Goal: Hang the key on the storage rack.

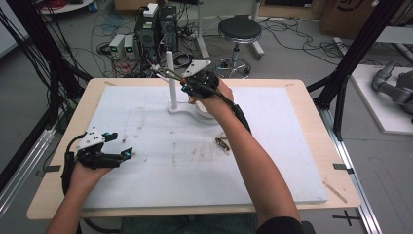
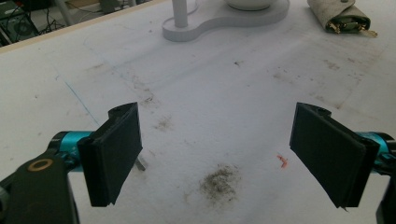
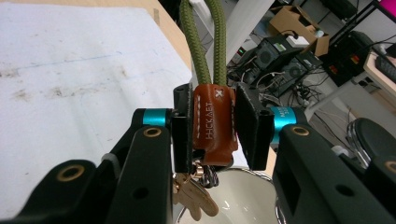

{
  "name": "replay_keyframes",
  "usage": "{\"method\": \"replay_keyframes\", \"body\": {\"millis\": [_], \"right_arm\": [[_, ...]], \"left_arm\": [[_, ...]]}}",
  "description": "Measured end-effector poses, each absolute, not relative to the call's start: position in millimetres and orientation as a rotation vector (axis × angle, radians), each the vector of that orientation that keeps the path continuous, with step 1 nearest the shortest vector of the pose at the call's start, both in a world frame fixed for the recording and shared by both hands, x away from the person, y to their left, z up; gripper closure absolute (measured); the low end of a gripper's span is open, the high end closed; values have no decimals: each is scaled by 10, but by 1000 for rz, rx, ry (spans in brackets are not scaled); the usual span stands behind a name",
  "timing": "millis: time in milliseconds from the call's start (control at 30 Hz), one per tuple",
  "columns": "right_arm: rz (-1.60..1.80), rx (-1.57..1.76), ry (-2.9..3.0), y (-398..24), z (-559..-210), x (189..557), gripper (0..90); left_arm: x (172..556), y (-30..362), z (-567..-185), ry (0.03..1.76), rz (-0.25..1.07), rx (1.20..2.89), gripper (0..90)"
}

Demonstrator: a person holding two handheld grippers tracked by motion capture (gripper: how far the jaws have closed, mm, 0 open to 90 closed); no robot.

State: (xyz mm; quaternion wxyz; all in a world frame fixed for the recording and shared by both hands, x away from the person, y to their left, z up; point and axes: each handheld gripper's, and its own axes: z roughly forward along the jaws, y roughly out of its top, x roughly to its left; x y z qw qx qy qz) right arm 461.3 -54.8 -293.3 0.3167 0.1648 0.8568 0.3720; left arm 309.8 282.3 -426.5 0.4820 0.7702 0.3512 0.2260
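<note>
My right gripper (image 1: 187, 83) hovers over the far middle of the table, beside a white stand's upright post (image 1: 170, 78). It is shut on a keychain's brown leather tab (image 3: 212, 123). An olive-green cord loop (image 3: 205, 42) rises from the tab toward the post top, and brass keys (image 3: 194, 196) dangle below, over the stand's white bowl (image 3: 233, 196). My left gripper (image 1: 122, 145) rests low at the left side of the white mat. Its jaws are open in the left gripper view (image 2: 217, 154), with nothing between them.
A small beige pouch holding brass-and-green pieces (image 1: 222, 143) lies on the mat (image 1: 292, 161) beside my right forearm and is the pouch at the top right of the left gripper view (image 2: 343, 16). Beyond the table's far edge stand a stool (image 1: 238, 29) and computers (image 1: 156, 24).
</note>
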Motion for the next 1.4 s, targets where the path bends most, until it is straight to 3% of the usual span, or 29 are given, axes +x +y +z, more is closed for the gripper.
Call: {"method": "replay_keyframes", "body": {"millis": [467, 500, 567, 633, 1033, 1400], "right_arm": [[951, 425, 2255, -499, -2922, 4616, 696], [953, 433, 2263, -494, -2925, 4613, 679], [950, 445, 2238, -488, -2927, 4613, 524], [961, 475, 2227, -509, -2901, 4589, 459], [1063, 506, 2188, -840, -2744, 4318, 376], [1121, 598, 2167, -1449, -2986, 4004, 352]], "left_arm": [[3097, 2822, -4264, 859, 553, 1876, 166], [3098, 2823, -4263, 857, 553, 1877, 166], [3098, 2824, -4263, 859, 552, 1877, 166], [3100, 2826, -4264, 858, 552, 1878, 166], [3096, 2810, -4251, 854, 550, 1877, 166], [3103, 2787, -4246, 841, 549, 1880, 166]]}}
